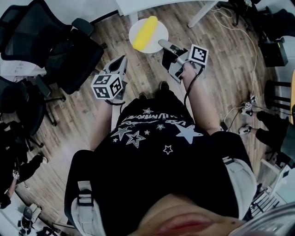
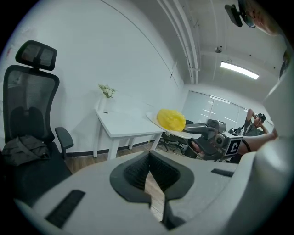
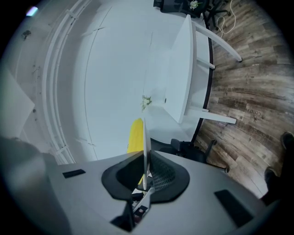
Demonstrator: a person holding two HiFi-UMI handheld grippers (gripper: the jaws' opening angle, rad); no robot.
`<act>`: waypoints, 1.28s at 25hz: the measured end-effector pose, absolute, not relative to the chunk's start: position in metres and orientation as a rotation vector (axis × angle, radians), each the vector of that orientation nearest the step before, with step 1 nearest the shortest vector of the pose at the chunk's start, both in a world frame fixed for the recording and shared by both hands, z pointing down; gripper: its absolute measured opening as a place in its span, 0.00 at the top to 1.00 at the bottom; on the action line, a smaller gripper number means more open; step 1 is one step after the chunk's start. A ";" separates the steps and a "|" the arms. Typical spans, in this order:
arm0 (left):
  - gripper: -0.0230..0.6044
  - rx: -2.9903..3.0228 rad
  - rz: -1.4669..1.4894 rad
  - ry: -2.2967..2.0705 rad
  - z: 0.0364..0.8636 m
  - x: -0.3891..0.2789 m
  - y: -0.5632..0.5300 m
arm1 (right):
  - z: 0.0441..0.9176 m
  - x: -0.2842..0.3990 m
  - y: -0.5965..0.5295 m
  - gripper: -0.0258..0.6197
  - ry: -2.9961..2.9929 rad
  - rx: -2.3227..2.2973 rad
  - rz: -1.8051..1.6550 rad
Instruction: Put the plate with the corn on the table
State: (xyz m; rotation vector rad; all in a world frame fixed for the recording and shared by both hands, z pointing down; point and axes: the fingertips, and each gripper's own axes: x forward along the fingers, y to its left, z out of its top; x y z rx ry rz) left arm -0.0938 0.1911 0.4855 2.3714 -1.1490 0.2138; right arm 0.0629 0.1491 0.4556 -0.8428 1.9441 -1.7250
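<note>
1. Star-printed shirt (image 1: 152,133) fills the foreground. Beyond it the right gripper (image 1: 166,45) pinches one edge of the plate (image 1: 160,31), which hangs over the wood floor (image 1: 221,69), short of the white bench (image 2: 121,126).
2. Left gripper (image 1: 121,61) is closed on nothing, so the plate has no second support.
3. A thin one-edge pinch could let the plate sag or twist.
4. Any tilt could roll the loose corn (image 1: 145,32) off.
5. Coming in low could knock the plate against the bench edge.

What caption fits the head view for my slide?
Right hand-held gripper holds a white plate with corn by its rim above the wooden floor, near the table.
</note>
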 end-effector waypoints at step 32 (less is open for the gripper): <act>0.95 2.259 0.199 -1.344 0.484 -0.043 -0.021 | 0.459 0.108 -0.102 0.91 2.018 -0.672 -1.834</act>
